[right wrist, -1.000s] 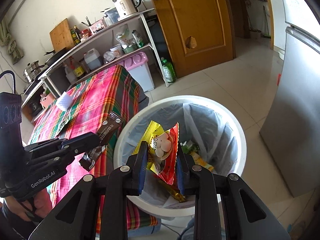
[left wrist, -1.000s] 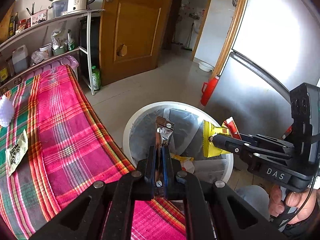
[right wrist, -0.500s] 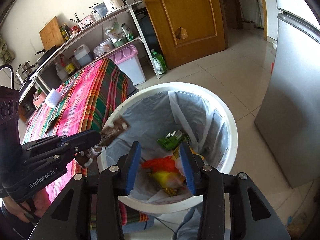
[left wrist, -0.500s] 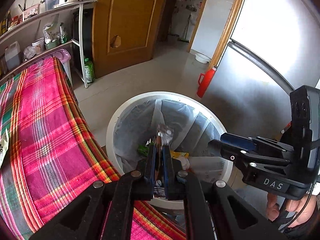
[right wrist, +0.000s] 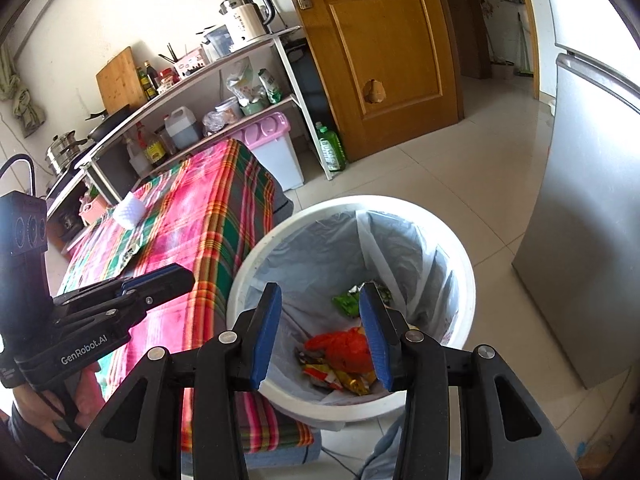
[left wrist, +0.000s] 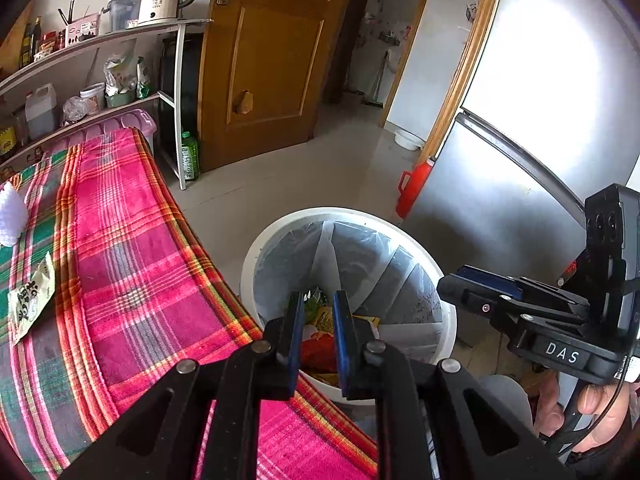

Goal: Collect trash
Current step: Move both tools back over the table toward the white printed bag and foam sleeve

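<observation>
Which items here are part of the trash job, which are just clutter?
Job:
- white bin, lined
- wrappers in it
- flat packet on the tablecloth
- left hand-held gripper, jaws opening, nothing between
- right hand-held gripper, open

Lying about:
- kettle
- green bottle
- cutting board

A pale tiled floor [right wrist: 460,160] runs to a panelled brown wooden door [right wrist: 384,52] and an open doorway beyond. A white two-tier metal shelf [right wrist: 256,76] stands against the cream wall, a white electric kettle [right wrist: 244,20] on top. A grey steel fridge [left wrist: 532,120] catches bright daylight. A pink-and-green plaid cloth covers the bench [left wrist: 132,280].
</observation>
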The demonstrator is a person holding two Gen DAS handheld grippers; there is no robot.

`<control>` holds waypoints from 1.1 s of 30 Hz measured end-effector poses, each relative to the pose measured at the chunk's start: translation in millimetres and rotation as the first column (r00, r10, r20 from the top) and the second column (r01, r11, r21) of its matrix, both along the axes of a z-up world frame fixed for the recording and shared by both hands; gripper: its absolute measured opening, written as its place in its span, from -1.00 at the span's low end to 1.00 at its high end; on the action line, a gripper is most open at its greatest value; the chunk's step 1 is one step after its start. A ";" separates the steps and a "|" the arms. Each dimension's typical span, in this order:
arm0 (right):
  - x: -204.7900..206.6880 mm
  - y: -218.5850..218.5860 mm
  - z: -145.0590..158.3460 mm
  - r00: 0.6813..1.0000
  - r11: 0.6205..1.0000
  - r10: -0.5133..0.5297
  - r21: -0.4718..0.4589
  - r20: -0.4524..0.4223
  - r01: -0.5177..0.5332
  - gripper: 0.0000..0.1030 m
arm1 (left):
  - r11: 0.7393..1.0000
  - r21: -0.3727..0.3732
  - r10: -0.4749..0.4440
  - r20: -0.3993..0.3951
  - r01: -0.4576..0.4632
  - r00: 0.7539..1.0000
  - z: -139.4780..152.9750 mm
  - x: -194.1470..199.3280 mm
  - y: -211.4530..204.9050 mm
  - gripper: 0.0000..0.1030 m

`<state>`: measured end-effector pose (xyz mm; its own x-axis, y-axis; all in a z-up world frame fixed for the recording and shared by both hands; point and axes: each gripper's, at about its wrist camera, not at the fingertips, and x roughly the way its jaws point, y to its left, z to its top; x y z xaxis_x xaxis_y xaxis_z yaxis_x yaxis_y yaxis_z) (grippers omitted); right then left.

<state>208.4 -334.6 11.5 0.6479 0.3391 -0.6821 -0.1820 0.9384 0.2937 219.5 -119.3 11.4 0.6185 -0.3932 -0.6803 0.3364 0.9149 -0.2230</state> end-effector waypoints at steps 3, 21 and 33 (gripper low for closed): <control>-4.1 7.7 6.3 1.000 1.000 0.015 0.009 0.015 -0.015 -0.19 | 1.000 -0.001 0.027 0.016 -0.027 1.000 4.8 -7.4 12.3 -0.70; -2.8 88.0 21.5 0.980 0.981 0.191 0.010 0.050 -0.192 -0.19 | 0.974 0.004 0.227 0.073 -0.228 0.971 14.3 -43.6 108.6 -0.39; 10.0 160.4 21.9 0.945 0.946 0.324 0.005 0.044 -0.325 -0.19 | 0.939 0.008 0.341 0.079 -0.343 0.937 14.9 -56.1 180.4 -0.24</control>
<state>218.4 -174.2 33.5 0.5294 0.5442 -0.6509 -0.4887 0.8227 0.2904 163.4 61.1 26.3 0.7631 -0.1347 -0.6320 0.0173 0.9819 -0.1885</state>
